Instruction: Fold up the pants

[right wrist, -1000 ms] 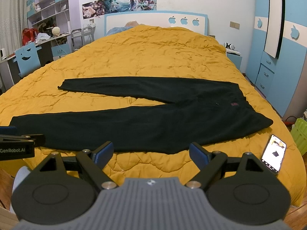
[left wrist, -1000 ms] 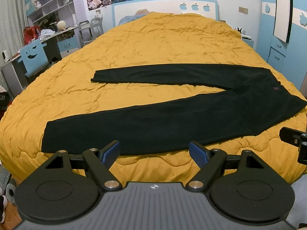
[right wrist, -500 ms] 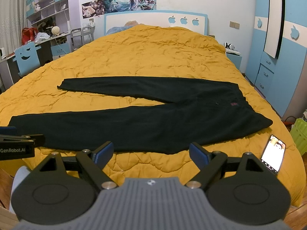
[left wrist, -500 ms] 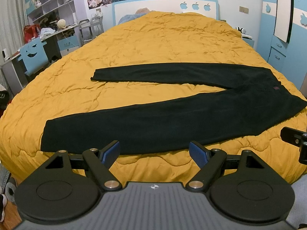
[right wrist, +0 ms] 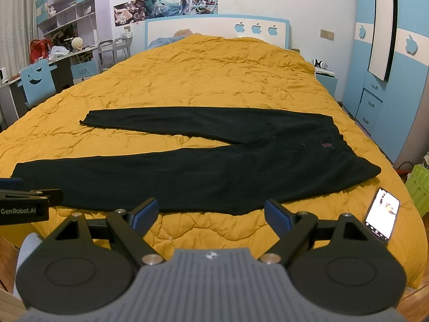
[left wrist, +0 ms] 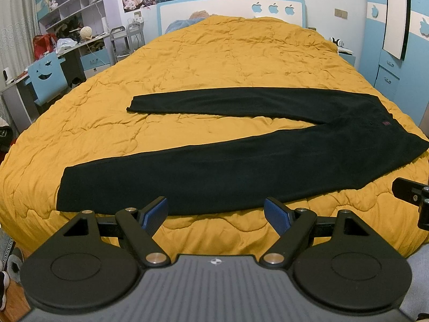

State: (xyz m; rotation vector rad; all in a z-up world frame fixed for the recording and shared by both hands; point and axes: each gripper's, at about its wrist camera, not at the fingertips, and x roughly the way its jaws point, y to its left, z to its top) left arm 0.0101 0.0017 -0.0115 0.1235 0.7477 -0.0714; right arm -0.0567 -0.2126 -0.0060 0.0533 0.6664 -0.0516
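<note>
- The black pants (left wrist: 228, 171) lie flat on the yellow quilt (left wrist: 228, 61), legs splayed in a V: cuffs toward the left, waistband toward the right, near leg running along the bed's front edge.
- The left gripper (left wrist: 215, 212) hangs just short of the near leg, jaws spread wide and empty.
- The right gripper (right wrist: 210, 212) is likewise wide open, holding nothing, short of the seat area.
- The fabric looks soft, thick and limp; it should drape and sag when lifted, so pinching at a cuff and the waistband corner seems best.
- A lit phone (right wrist: 382, 214) rests on the quilt beside the waistband and could be caught in a fold.
- The dark cloth hides seams and pockets; only a small red tag (right wrist: 327, 145) shows.
</note>
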